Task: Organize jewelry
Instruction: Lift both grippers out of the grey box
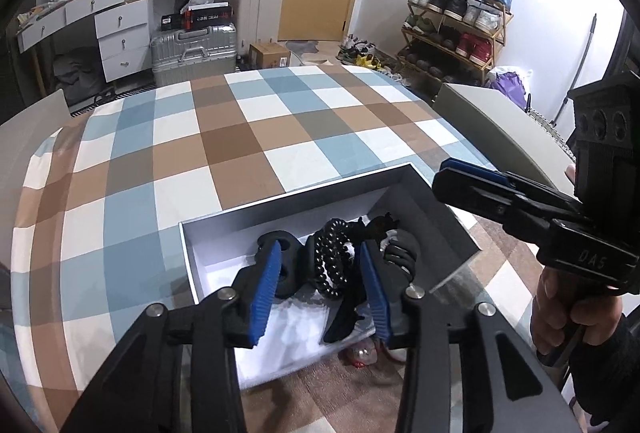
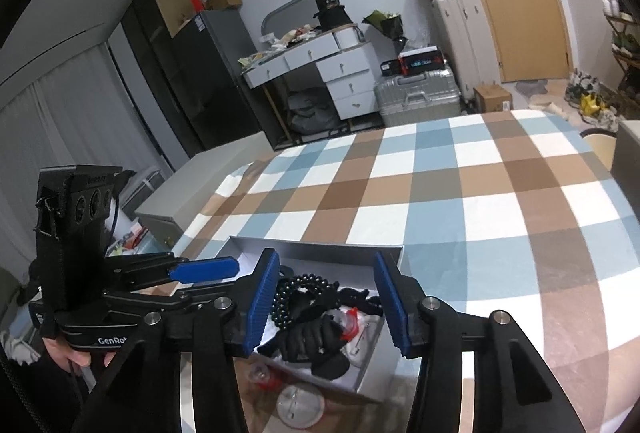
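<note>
I am holding my left hand-held gripper [image 1: 320, 289] and right hand-held gripper [image 2: 326, 307] over the shallow white cardboard box [image 1: 280, 209] on the checked counter [image 1: 240, 137], ribbed blue pads parted and empty, glossy black beaded bracelets [image 1: 332, 257] coiling inside it.
</note>
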The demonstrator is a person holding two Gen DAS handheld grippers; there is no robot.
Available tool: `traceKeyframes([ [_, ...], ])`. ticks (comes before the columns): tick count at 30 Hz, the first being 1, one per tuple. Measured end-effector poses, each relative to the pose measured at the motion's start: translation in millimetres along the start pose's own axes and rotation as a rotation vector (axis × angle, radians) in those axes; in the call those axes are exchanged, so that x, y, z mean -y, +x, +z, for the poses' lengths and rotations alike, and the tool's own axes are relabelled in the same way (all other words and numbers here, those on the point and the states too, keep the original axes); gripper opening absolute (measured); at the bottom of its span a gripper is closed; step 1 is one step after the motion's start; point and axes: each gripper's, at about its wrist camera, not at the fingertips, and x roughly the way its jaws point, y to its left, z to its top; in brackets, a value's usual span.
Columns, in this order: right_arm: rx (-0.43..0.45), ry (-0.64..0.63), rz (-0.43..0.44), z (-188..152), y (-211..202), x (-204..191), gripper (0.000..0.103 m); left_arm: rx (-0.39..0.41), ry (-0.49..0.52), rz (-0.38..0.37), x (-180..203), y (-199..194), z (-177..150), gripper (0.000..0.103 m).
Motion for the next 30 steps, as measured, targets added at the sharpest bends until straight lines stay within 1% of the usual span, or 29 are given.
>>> traceKeyframes([
  [2,0.009,0.002,-0.001,-0.4,-5.1,-1.6,0.056,0.011,-0.006,0.013,1.4,-5.2,-1.1,0.039],
  [6,0.035,-0.005,-0.003,-2.1,-19.3,-8.0,0.062,0.034,-0.014,0.027,2.8,-14.1,-2.7,0.048],
  [8,0.042,-0.008,-0.003,-2.9,-24.8,-11.6,0.069,0.045,-0.015,0.036,5.1,-19.9,-4.3,0.051],
  [10,0.053,-0.015,-0.001,-4.4,-31.5,-16.0,0.073,0.053,-0.015,0.044,6.6,-23.8,-5.7,0.055],
  [14,0.061,-0.027,0.006,-6.7,-40.8,-23.0,0.074,0.067,-0.023,0.074,8.8,-30.8,-8.5,0.065],
  [15,0.063,-0.029,0.007,-7.5,-43.1,-24.9,0.074,0.071,-0.026,0.077,9.0,-32.3,-9.5,0.066],
  [20,0.073,-0.039,0.006,-14.9,-52.8,-32.5,0.082,0.082,-0.032,0.086,12.4,-37.9,-15.8,0.068],
  [24,0.063,-0.034,0.008,-23.4,-53.6,-35.5,0.088,0.094,-0.055,0.132,11.6,-41.0,-26.1,0.081],
  [30,0.041,-0.058,-0.017,-39.5,-53.1,-38.5,0.090,0.076,-0.126,0.134,4.2,-39.6,-46.6,0.082],
])
